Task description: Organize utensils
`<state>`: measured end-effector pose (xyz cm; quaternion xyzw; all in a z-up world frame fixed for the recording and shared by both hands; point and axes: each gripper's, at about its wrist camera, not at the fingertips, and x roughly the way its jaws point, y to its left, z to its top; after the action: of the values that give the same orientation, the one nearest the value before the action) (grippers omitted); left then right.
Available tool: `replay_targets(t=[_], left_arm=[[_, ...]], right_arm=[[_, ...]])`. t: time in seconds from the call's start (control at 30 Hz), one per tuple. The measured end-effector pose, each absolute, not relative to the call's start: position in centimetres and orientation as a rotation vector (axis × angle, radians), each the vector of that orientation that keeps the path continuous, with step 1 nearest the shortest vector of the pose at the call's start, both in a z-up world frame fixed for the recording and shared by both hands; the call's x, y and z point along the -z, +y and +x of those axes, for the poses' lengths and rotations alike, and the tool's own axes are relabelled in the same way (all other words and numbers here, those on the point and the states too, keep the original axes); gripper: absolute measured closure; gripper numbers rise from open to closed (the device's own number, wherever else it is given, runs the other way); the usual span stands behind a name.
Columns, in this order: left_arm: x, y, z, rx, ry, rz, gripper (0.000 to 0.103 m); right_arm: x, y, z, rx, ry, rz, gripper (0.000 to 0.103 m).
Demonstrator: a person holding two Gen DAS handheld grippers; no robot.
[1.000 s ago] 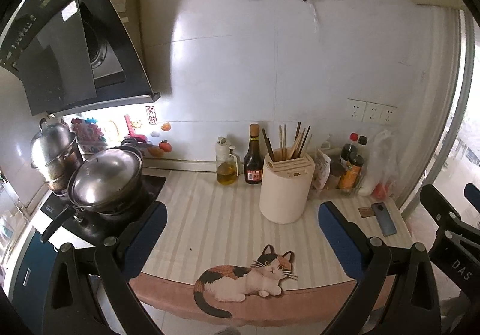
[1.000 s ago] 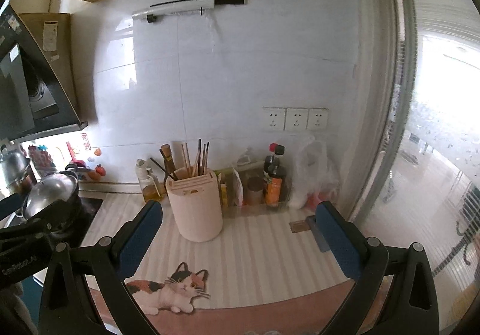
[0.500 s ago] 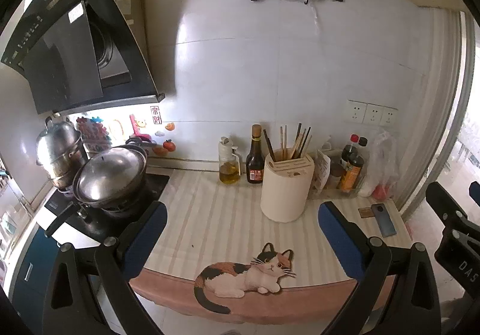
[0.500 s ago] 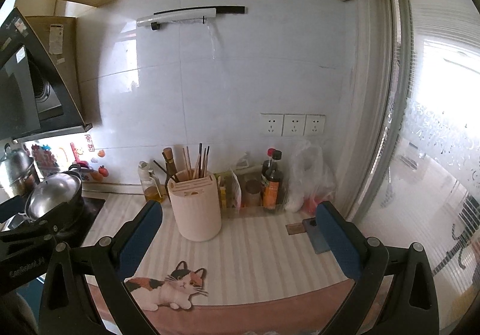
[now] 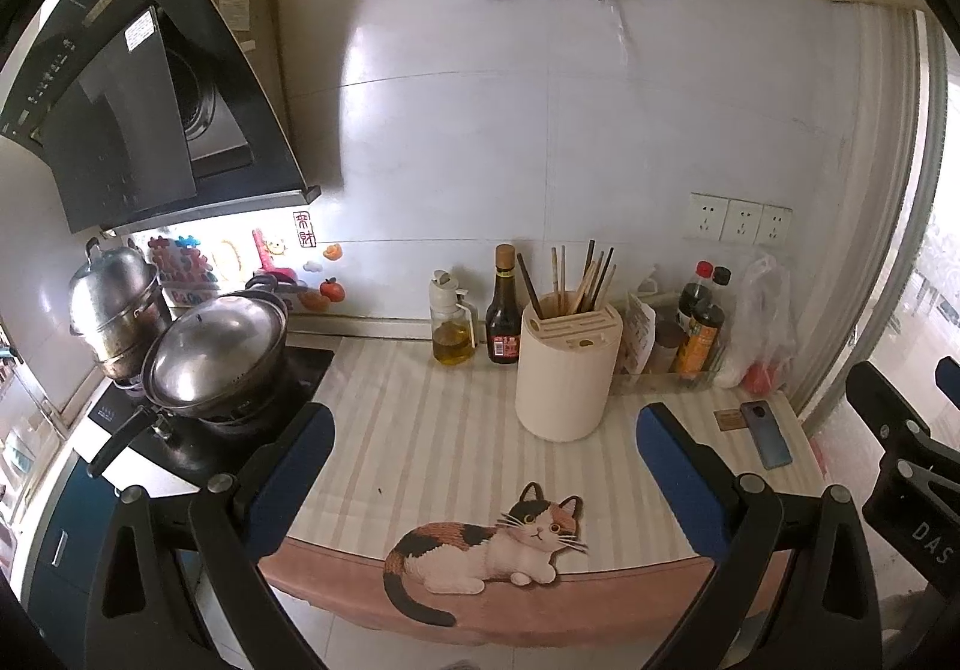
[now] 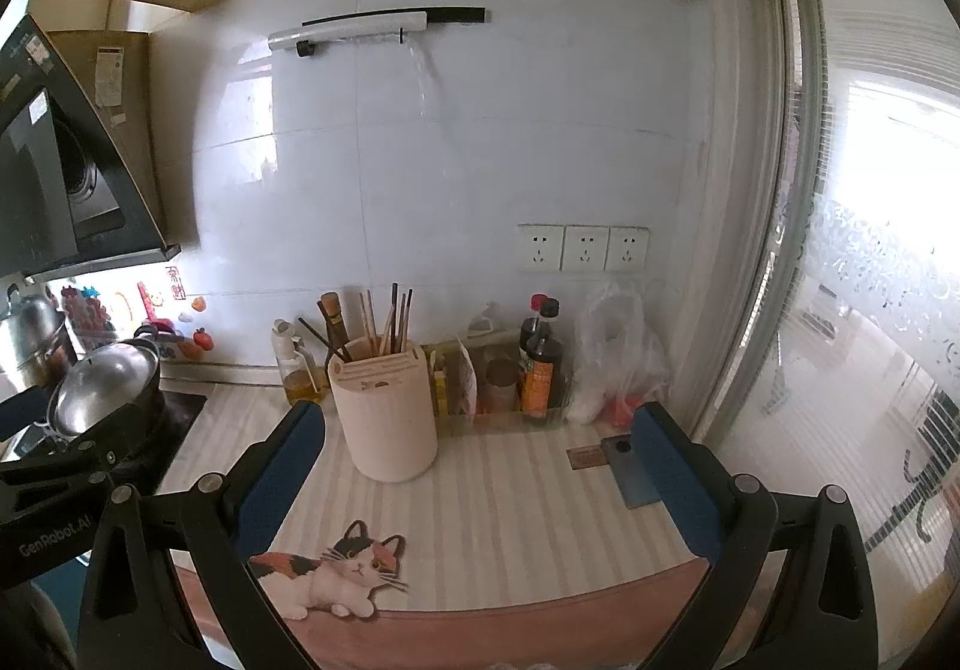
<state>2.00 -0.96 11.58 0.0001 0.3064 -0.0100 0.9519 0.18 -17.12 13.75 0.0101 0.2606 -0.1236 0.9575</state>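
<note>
1. Several chopsticks [image 5: 591, 274] stand upright in the cream utensil holder [image 5: 567, 370] near the middle of the striped counter mat [image 5: 420, 430], the holder's slots facing up.
2. Behind it, along the wall, are an oil dispenser [image 5: 450, 328] and a soy sauce bottle [image 5: 503, 310]; more bottles [image 6: 540, 364] and a plastic bag [image 6: 618, 352] stand to its right.
3. A phone [image 5: 765, 433] lies flat near the mat's right edge.
4. A lidded wok [image 5: 213, 352] sits on the stove, well apart.
5. Left gripper [image 5: 480, 454] and right gripper [image 6: 477, 454] both hang before the counter, jaws spread wide, holding and touching nothing.
</note>
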Motion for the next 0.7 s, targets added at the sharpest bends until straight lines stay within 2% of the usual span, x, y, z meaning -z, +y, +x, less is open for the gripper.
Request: replay_targets(t=[0.7], left_arm=[[-11.2,-0.5,2.4,0.015,0.628,0.005,0.0]], right_arm=[[-12.7,-17.3,1.8,0.235,0.556,0.012,0.0]])
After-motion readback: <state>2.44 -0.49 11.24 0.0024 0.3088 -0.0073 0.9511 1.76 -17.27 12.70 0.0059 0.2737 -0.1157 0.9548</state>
